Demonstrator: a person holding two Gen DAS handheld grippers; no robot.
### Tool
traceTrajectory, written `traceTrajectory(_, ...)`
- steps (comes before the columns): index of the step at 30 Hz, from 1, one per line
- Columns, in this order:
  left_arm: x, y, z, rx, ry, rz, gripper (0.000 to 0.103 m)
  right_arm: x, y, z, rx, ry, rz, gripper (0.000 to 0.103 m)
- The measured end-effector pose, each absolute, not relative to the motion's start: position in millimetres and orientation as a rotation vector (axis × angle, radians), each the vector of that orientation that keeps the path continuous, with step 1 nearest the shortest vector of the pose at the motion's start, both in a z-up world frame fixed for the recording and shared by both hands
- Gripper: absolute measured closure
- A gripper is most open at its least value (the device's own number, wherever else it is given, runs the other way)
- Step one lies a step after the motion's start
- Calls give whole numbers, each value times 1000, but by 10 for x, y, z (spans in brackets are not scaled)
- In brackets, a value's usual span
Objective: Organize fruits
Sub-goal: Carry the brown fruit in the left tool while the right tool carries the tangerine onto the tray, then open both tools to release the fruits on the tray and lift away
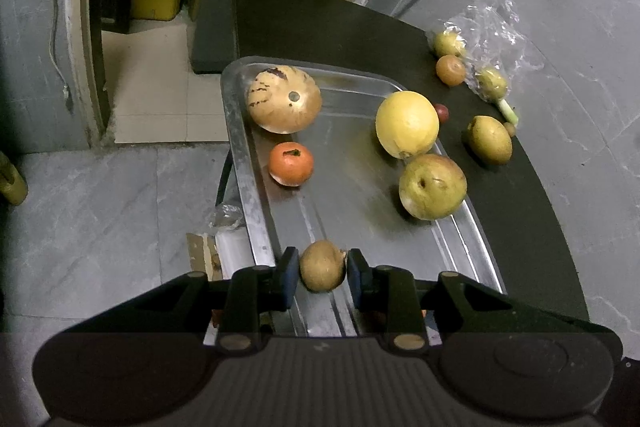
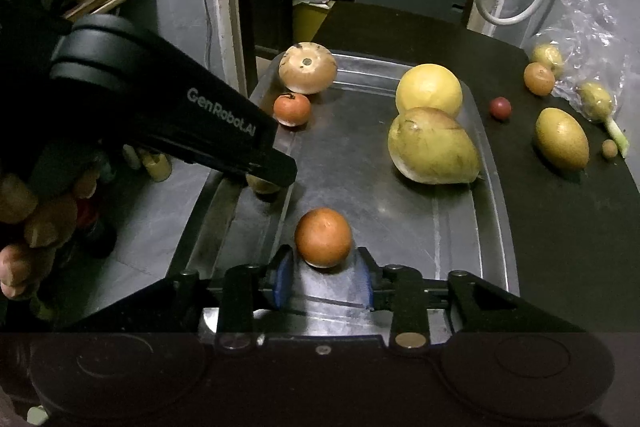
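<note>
Blue-padded jaws of the left gripper (image 1: 323,273) clamp a rough brown oval fruit (image 1: 322,271) over the brushed steel tray (image 1: 256,203); right gripper (image 2: 323,281) jaws stand apart around a smooth orange (image 2: 323,237)

Brushed, scuffed metal tray (image 1: 256,211); matt black tabletop (image 1: 532,227); crinkled glossy clear plastic bag (image 1: 496,23); matt black plastic left gripper (image 1: 323,273).

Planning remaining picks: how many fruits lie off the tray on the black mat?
6: a small red one beside the tray's rim, an oval yellow-brown one, a tiny brown one, an orange one, and two yellow-green ones at the plastic bag. The bag may hide more.
</note>
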State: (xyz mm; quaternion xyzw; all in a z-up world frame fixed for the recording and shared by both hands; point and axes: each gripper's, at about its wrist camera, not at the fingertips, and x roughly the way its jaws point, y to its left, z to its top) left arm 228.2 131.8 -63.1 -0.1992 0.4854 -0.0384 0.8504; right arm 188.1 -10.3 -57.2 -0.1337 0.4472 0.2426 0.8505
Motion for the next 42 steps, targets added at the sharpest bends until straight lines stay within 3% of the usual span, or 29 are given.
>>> traceTrajectory(7,2192,1285,-536,-448,1006,-127,39,1770,-221,-496,-280,912,486,30)
traceTrajectory(9,2164,1274,-492,-447,1000,-129,31,1748,-268,-464,-273,902,474,18)
traceTrajectory(11,2127,1267,-436,-433,992,-111,18,1723,-315,-437,-273,889,461,12)
traceTrajectory(15,2037,1271,-336,-402,985,-103,12,1661,-406,-383,-295,867,438,5)
traceTrajectory(17,1975,1272,-302,-379,987,-89,1,1647,-458,-362,-298,870,432,4)
traceTrajectory(32,1539,1225,-353,-257,1231,-101,1,1529,-878,-257,-206,898,293,1)
traceTrajectory(42,1612,1053,-161,-201,1205,-116,1,1553,-1138,-242,-166,893,147,1)
